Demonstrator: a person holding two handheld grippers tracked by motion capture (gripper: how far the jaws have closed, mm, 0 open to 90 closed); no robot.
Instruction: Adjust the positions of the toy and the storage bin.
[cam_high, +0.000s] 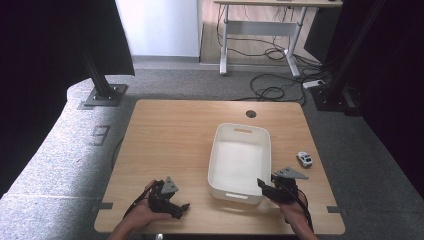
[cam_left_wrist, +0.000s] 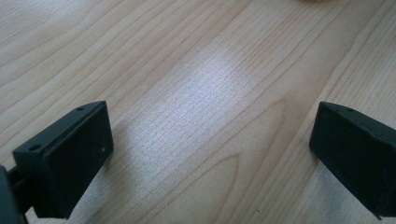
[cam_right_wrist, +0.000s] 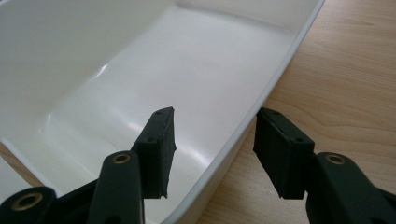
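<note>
While the right gripper (cam_right_wrist: 215, 149) straddles the near right rim of the white bin (cam_high: 215, 160), jaws apart, a thin grip could tip it. Left of the bin, the left gripper (cam_high: 175, 207) waits open.

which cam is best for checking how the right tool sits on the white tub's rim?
Right gripper view: the right tool straddles the white tub's rim, one jaw inside, one outside, open, not yet clamped. High view shows the tub whole with that tool at its near right corner, the jaws too small to judge. Left gripper view shows bare tabletop.
</note>
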